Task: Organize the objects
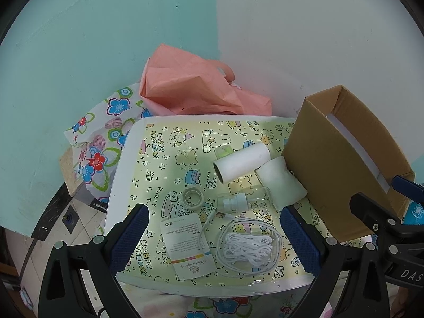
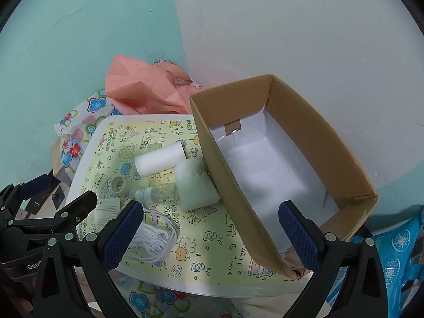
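1. The cardboard box (image 2: 278,164), filling the right half of the right wrist view, stands tilted with its near corner crushed at lower centre. It looks light and holds nothing yet, so a push from either gripper could slide it off the small table (image 1: 116,185).
2. That table, centre of the left wrist view under a yellow party-print sheet (image 1: 169,164), is crowded; things lie close to its lower edge and could be swept off.
3. The white roll (image 1: 239,161) at centre right lies on its side, touching or just beside a folded white cloth (image 1: 281,182) against the box wall. It is round and would likely roll when nudged.
4. The coiled white cable (image 1: 246,246), lower centre, is loose. A pinch may catch only 1 loop, leaving the rest to trail and drag the paper card (image 1: 188,246) beside it.
5. The clear spray bottle (image 1: 243,201) lies flat between cable and cloth; smooth plastic may slip from the pads.
6. The clear tape ring (image 1: 193,197), left of the bottle, is low and hard to see against the print.
7. The left gripper (image 1: 212,235) hangs over the cable, jaws wide apart and holding nothing. The right gripper (image 2: 209,235) straddles the box's near wall, equally wide and unladen. The 2 tools sit close, so they could collide.
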Available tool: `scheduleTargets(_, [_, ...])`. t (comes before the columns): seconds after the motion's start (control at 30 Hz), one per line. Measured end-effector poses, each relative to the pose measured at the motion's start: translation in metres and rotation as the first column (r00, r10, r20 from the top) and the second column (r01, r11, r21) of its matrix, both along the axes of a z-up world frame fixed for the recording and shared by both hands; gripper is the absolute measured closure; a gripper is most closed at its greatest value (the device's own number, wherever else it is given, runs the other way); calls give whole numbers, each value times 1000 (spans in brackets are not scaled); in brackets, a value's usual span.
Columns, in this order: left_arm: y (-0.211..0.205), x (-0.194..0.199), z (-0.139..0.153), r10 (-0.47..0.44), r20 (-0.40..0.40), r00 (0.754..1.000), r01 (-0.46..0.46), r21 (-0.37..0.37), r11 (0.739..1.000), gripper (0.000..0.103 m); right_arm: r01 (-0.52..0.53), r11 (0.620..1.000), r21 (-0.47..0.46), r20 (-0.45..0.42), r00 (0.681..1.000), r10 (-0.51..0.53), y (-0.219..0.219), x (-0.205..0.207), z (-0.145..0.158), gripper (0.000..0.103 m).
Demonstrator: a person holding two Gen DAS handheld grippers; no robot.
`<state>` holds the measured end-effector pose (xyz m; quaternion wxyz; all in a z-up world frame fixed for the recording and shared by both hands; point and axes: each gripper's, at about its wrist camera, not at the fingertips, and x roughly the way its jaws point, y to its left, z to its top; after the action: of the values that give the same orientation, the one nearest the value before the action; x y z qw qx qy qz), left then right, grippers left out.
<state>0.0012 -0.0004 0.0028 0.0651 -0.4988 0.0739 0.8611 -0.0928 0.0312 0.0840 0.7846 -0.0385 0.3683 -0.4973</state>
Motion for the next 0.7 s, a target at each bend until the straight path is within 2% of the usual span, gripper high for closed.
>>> scheduleTargets(0.13, [1, 1, -1, -27, -2, 1000, 27, -8, 1000, 3, 9, 1000, -2, -7, 1000, -9, 0, 0, -1, 0])
scheduleTargets(0.2, [1, 2, -1, -130, -9, 991, 130, -22, 991, 3, 14, 1000, 0, -8, 1000, -14, 1, -1, 0, 0])
scheduleTargets(0.27, [1, 2, 0, -277, -19, 961, 276, -41, 960, 3, 19, 1000, -2, -9, 1000, -19, 1, 0, 0, 0])
scheduleTargets(0.63, [1, 2, 10, -295, -46, 954, 293, -47, 955, 3, 71, 997, -27, -16, 997, -72, 5, 3, 4, 0])
scheduleTargets(0.67, [1, 2, 10, -328, -49, 943, 325, -53, 944, 3, 74, 997, -29, -16, 997, -75, 6, 3, 4, 0])
scheduleTargets(0.7, [1, 2, 11, -329, -51, 943, 327, -53, 944, 3, 80, 996, -33, -17, 997, -81, 7, 3, 5, 0])
